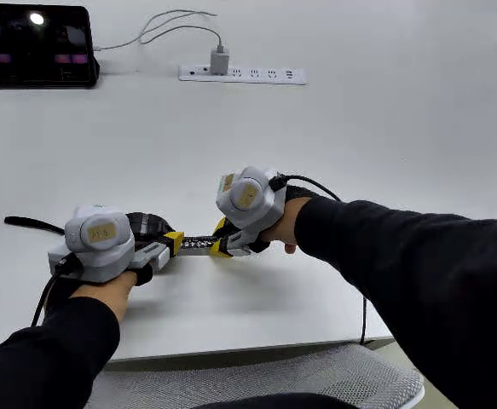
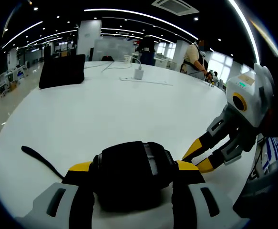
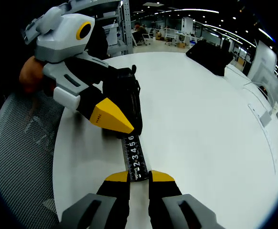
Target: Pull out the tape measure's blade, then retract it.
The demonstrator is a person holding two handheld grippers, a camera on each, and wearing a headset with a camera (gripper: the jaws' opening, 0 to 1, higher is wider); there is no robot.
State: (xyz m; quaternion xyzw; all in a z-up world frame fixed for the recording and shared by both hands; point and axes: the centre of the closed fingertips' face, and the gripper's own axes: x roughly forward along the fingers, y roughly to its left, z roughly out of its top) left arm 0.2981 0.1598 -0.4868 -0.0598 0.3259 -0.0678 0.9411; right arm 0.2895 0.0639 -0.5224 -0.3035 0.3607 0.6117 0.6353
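Observation:
The black tape measure (image 1: 150, 228) lies on the white table (image 1: 359, 153), and my left gripper (image 1: 158, 239) is shut on its body (image 2: 131, 183), yellow-tipped jaws on either side. A short length of blade (image 1: 199, 244) runs out to the right. In the right gripper view the blade (image 3: 133, 151) shows numbers up to about 6. My right gripper (image 3: 139, 176) is shut on the blade's end, just right of the case (image 3: 124, 98). The right gripper (image 1: 220, 239) sits close to the left one. The tape measure's black wrist strap (image 1: 33, 225) trails off to the left.
A dark tablet (image 1: 33, 44) stands at the back left. A white power strip (image 1: 242, 74) with a plugged-in charger and cables lies at the back centre. The table's front edge (image 1: 257, 348) is close under my arms, with a grey mesh seat (image 1: 274, 379) below.

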